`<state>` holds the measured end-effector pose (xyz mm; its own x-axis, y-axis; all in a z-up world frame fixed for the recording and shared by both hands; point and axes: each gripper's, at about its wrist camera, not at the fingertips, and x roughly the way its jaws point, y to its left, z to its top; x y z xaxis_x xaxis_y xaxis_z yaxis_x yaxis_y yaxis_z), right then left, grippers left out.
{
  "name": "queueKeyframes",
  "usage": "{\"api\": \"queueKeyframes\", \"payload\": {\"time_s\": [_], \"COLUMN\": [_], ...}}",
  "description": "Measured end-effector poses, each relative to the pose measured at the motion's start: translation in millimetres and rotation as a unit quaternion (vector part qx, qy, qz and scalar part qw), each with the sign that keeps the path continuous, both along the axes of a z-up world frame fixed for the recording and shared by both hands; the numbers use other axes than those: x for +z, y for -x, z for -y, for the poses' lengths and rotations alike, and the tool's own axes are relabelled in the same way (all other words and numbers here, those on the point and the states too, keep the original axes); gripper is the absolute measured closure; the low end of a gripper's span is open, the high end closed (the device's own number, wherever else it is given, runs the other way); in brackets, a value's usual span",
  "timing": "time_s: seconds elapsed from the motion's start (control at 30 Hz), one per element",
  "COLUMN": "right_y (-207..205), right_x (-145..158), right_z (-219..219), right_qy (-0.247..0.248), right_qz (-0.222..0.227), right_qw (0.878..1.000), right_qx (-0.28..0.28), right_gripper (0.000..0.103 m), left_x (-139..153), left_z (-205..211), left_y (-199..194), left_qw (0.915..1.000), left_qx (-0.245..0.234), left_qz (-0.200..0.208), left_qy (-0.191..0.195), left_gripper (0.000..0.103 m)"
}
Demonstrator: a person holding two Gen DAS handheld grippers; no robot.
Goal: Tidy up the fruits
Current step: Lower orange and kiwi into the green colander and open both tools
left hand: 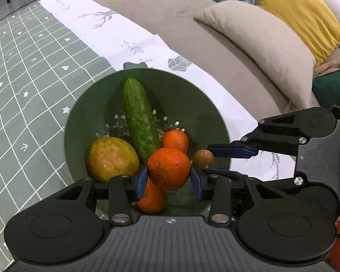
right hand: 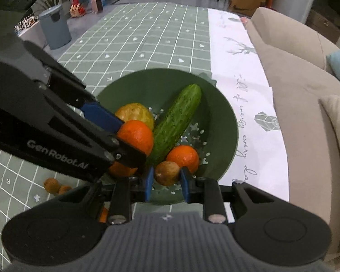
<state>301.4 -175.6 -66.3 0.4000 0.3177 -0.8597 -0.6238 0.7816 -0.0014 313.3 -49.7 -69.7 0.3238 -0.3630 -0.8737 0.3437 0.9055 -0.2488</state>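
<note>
A green colander bowl holds a cucumber, a yellow-green fruit and oranges. My left gripper is shut on an orange above the bowl, over another orange. My right gripper is shut on a small brown fruit at the bowl's near side; it also shows in the left wrist view. The bowl, cucumber and the held orange show in the right wrist view.
The bowl sits on a green checked tablecloth with a white printed strip. A beige sofa with cushions runs beside the table. Small brown fruits lie on the cloth left of the bowl. A grey bin stands on the floor.
</note>
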Motion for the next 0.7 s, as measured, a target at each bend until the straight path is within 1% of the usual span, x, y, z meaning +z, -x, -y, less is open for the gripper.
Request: {"api": "queueKeyframes", "payload": {"time_s": [0.27,0.53,0.63,0.7], "right_y": [-3,-4,-3,-1], "right_x": [-14,-19,-19,-19], "right_z": [-4,-6,-5,-6], "right_qy": [0.024,0.032,0.03,0.031], "right_qz": [-0.014,-0.015,-0.014,-0.01], "right_qw": [0.999,0.999,0.999,0.999], "right_qx": [0.021,0.033,0.03,0.028], "right_gripper": [0.082,0.081,0.081,0.08], "left_x": [-18,-20,-18,-16], "left_z": [6,6,6,5], "left_y": [-11,-15,-16,-13], "left_qw": [0.9997,0.9994,0.9994,0.9994], "left_qx": [-0.008,-0.009,-0.009,-0.01], "left_qz": [-0.023,-0.032,-0.033,-0.033], "left_qy": [0.005,0.008,0.005,0.007], "left_gripper": [0.057,0.057,0.053,0.047]}}
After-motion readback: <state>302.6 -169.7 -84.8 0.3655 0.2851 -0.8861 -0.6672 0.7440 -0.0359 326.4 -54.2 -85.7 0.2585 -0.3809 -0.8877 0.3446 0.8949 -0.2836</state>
